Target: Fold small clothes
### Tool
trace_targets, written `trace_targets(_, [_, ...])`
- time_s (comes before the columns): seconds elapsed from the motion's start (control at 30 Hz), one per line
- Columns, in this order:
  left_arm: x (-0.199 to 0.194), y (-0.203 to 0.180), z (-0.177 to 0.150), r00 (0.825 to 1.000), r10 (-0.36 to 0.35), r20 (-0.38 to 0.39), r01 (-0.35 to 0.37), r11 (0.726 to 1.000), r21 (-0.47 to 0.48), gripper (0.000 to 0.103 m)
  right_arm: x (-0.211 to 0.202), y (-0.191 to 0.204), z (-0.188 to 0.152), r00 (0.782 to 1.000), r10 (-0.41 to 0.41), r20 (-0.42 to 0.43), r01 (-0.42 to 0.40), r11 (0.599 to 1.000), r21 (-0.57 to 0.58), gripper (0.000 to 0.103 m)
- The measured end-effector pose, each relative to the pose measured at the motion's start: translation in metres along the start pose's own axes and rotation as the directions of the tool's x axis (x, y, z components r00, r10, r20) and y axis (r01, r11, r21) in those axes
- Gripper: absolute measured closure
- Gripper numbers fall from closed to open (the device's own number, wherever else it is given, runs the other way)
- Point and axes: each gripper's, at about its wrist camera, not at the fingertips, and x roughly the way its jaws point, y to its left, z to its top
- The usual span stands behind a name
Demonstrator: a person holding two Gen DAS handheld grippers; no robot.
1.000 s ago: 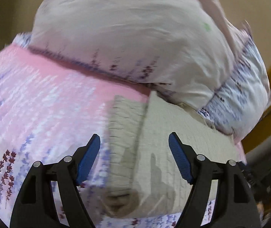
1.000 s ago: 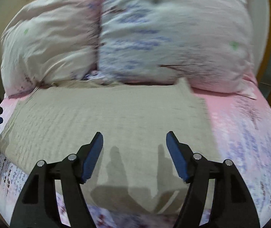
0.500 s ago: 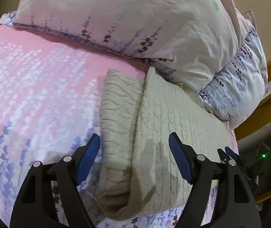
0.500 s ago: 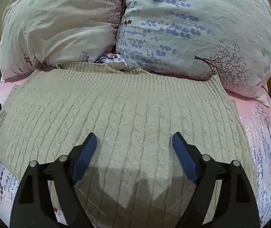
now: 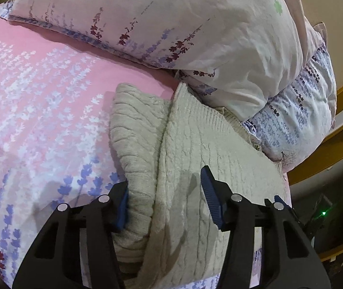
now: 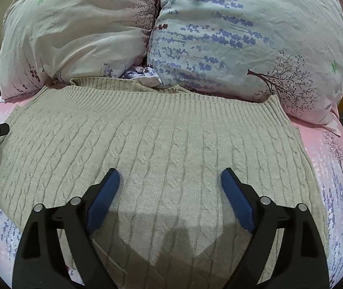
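Nearest the left wrist camera, the left claw is closing over the side edge of a beige cable-knit sweater. Its left blue pad sits against the outside of the sleeve, which lies folded along the body, while the other pad stands over the body panel, seemingly clear of the knit. The cloth is between the jaws, but they do not look clamped on it yet.

In the right wrist view, the right claw hovers over the middle of the sweater's body with its jaws opening wide, holding nothing; its shadow falls on the knit just below the pads.

The sweater lies flat on a bed with a pink flowered sheet, its ribbed band toward the pillows. Beyond it, two pillows lean side by side at the head of the bed, the ribbed band touching them or tucked just under them.

The step in hand appears to be taking hold of the sleeve side for a fold across the body. The next move probably calls for the left claw to finish pinching both layers of sleeve and edge together. It should then lift only enough to carry that side over the middle, while the right claw presses or takes a matching point so the knit does not drag. A thick, springy knit like this may slip from a shallow pinch, so a deep bite seems wise.
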Motion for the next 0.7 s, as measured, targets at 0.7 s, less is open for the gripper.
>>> trace_targets(0.7, [-0.003,-0.093,0.014,0.967,-0.255,0.008,0.254,0.965,0.057,0.084,-0.022,-0.025,-0.006,0.998,0.035,0.042,-0.035,0.999,0.011,0.015])
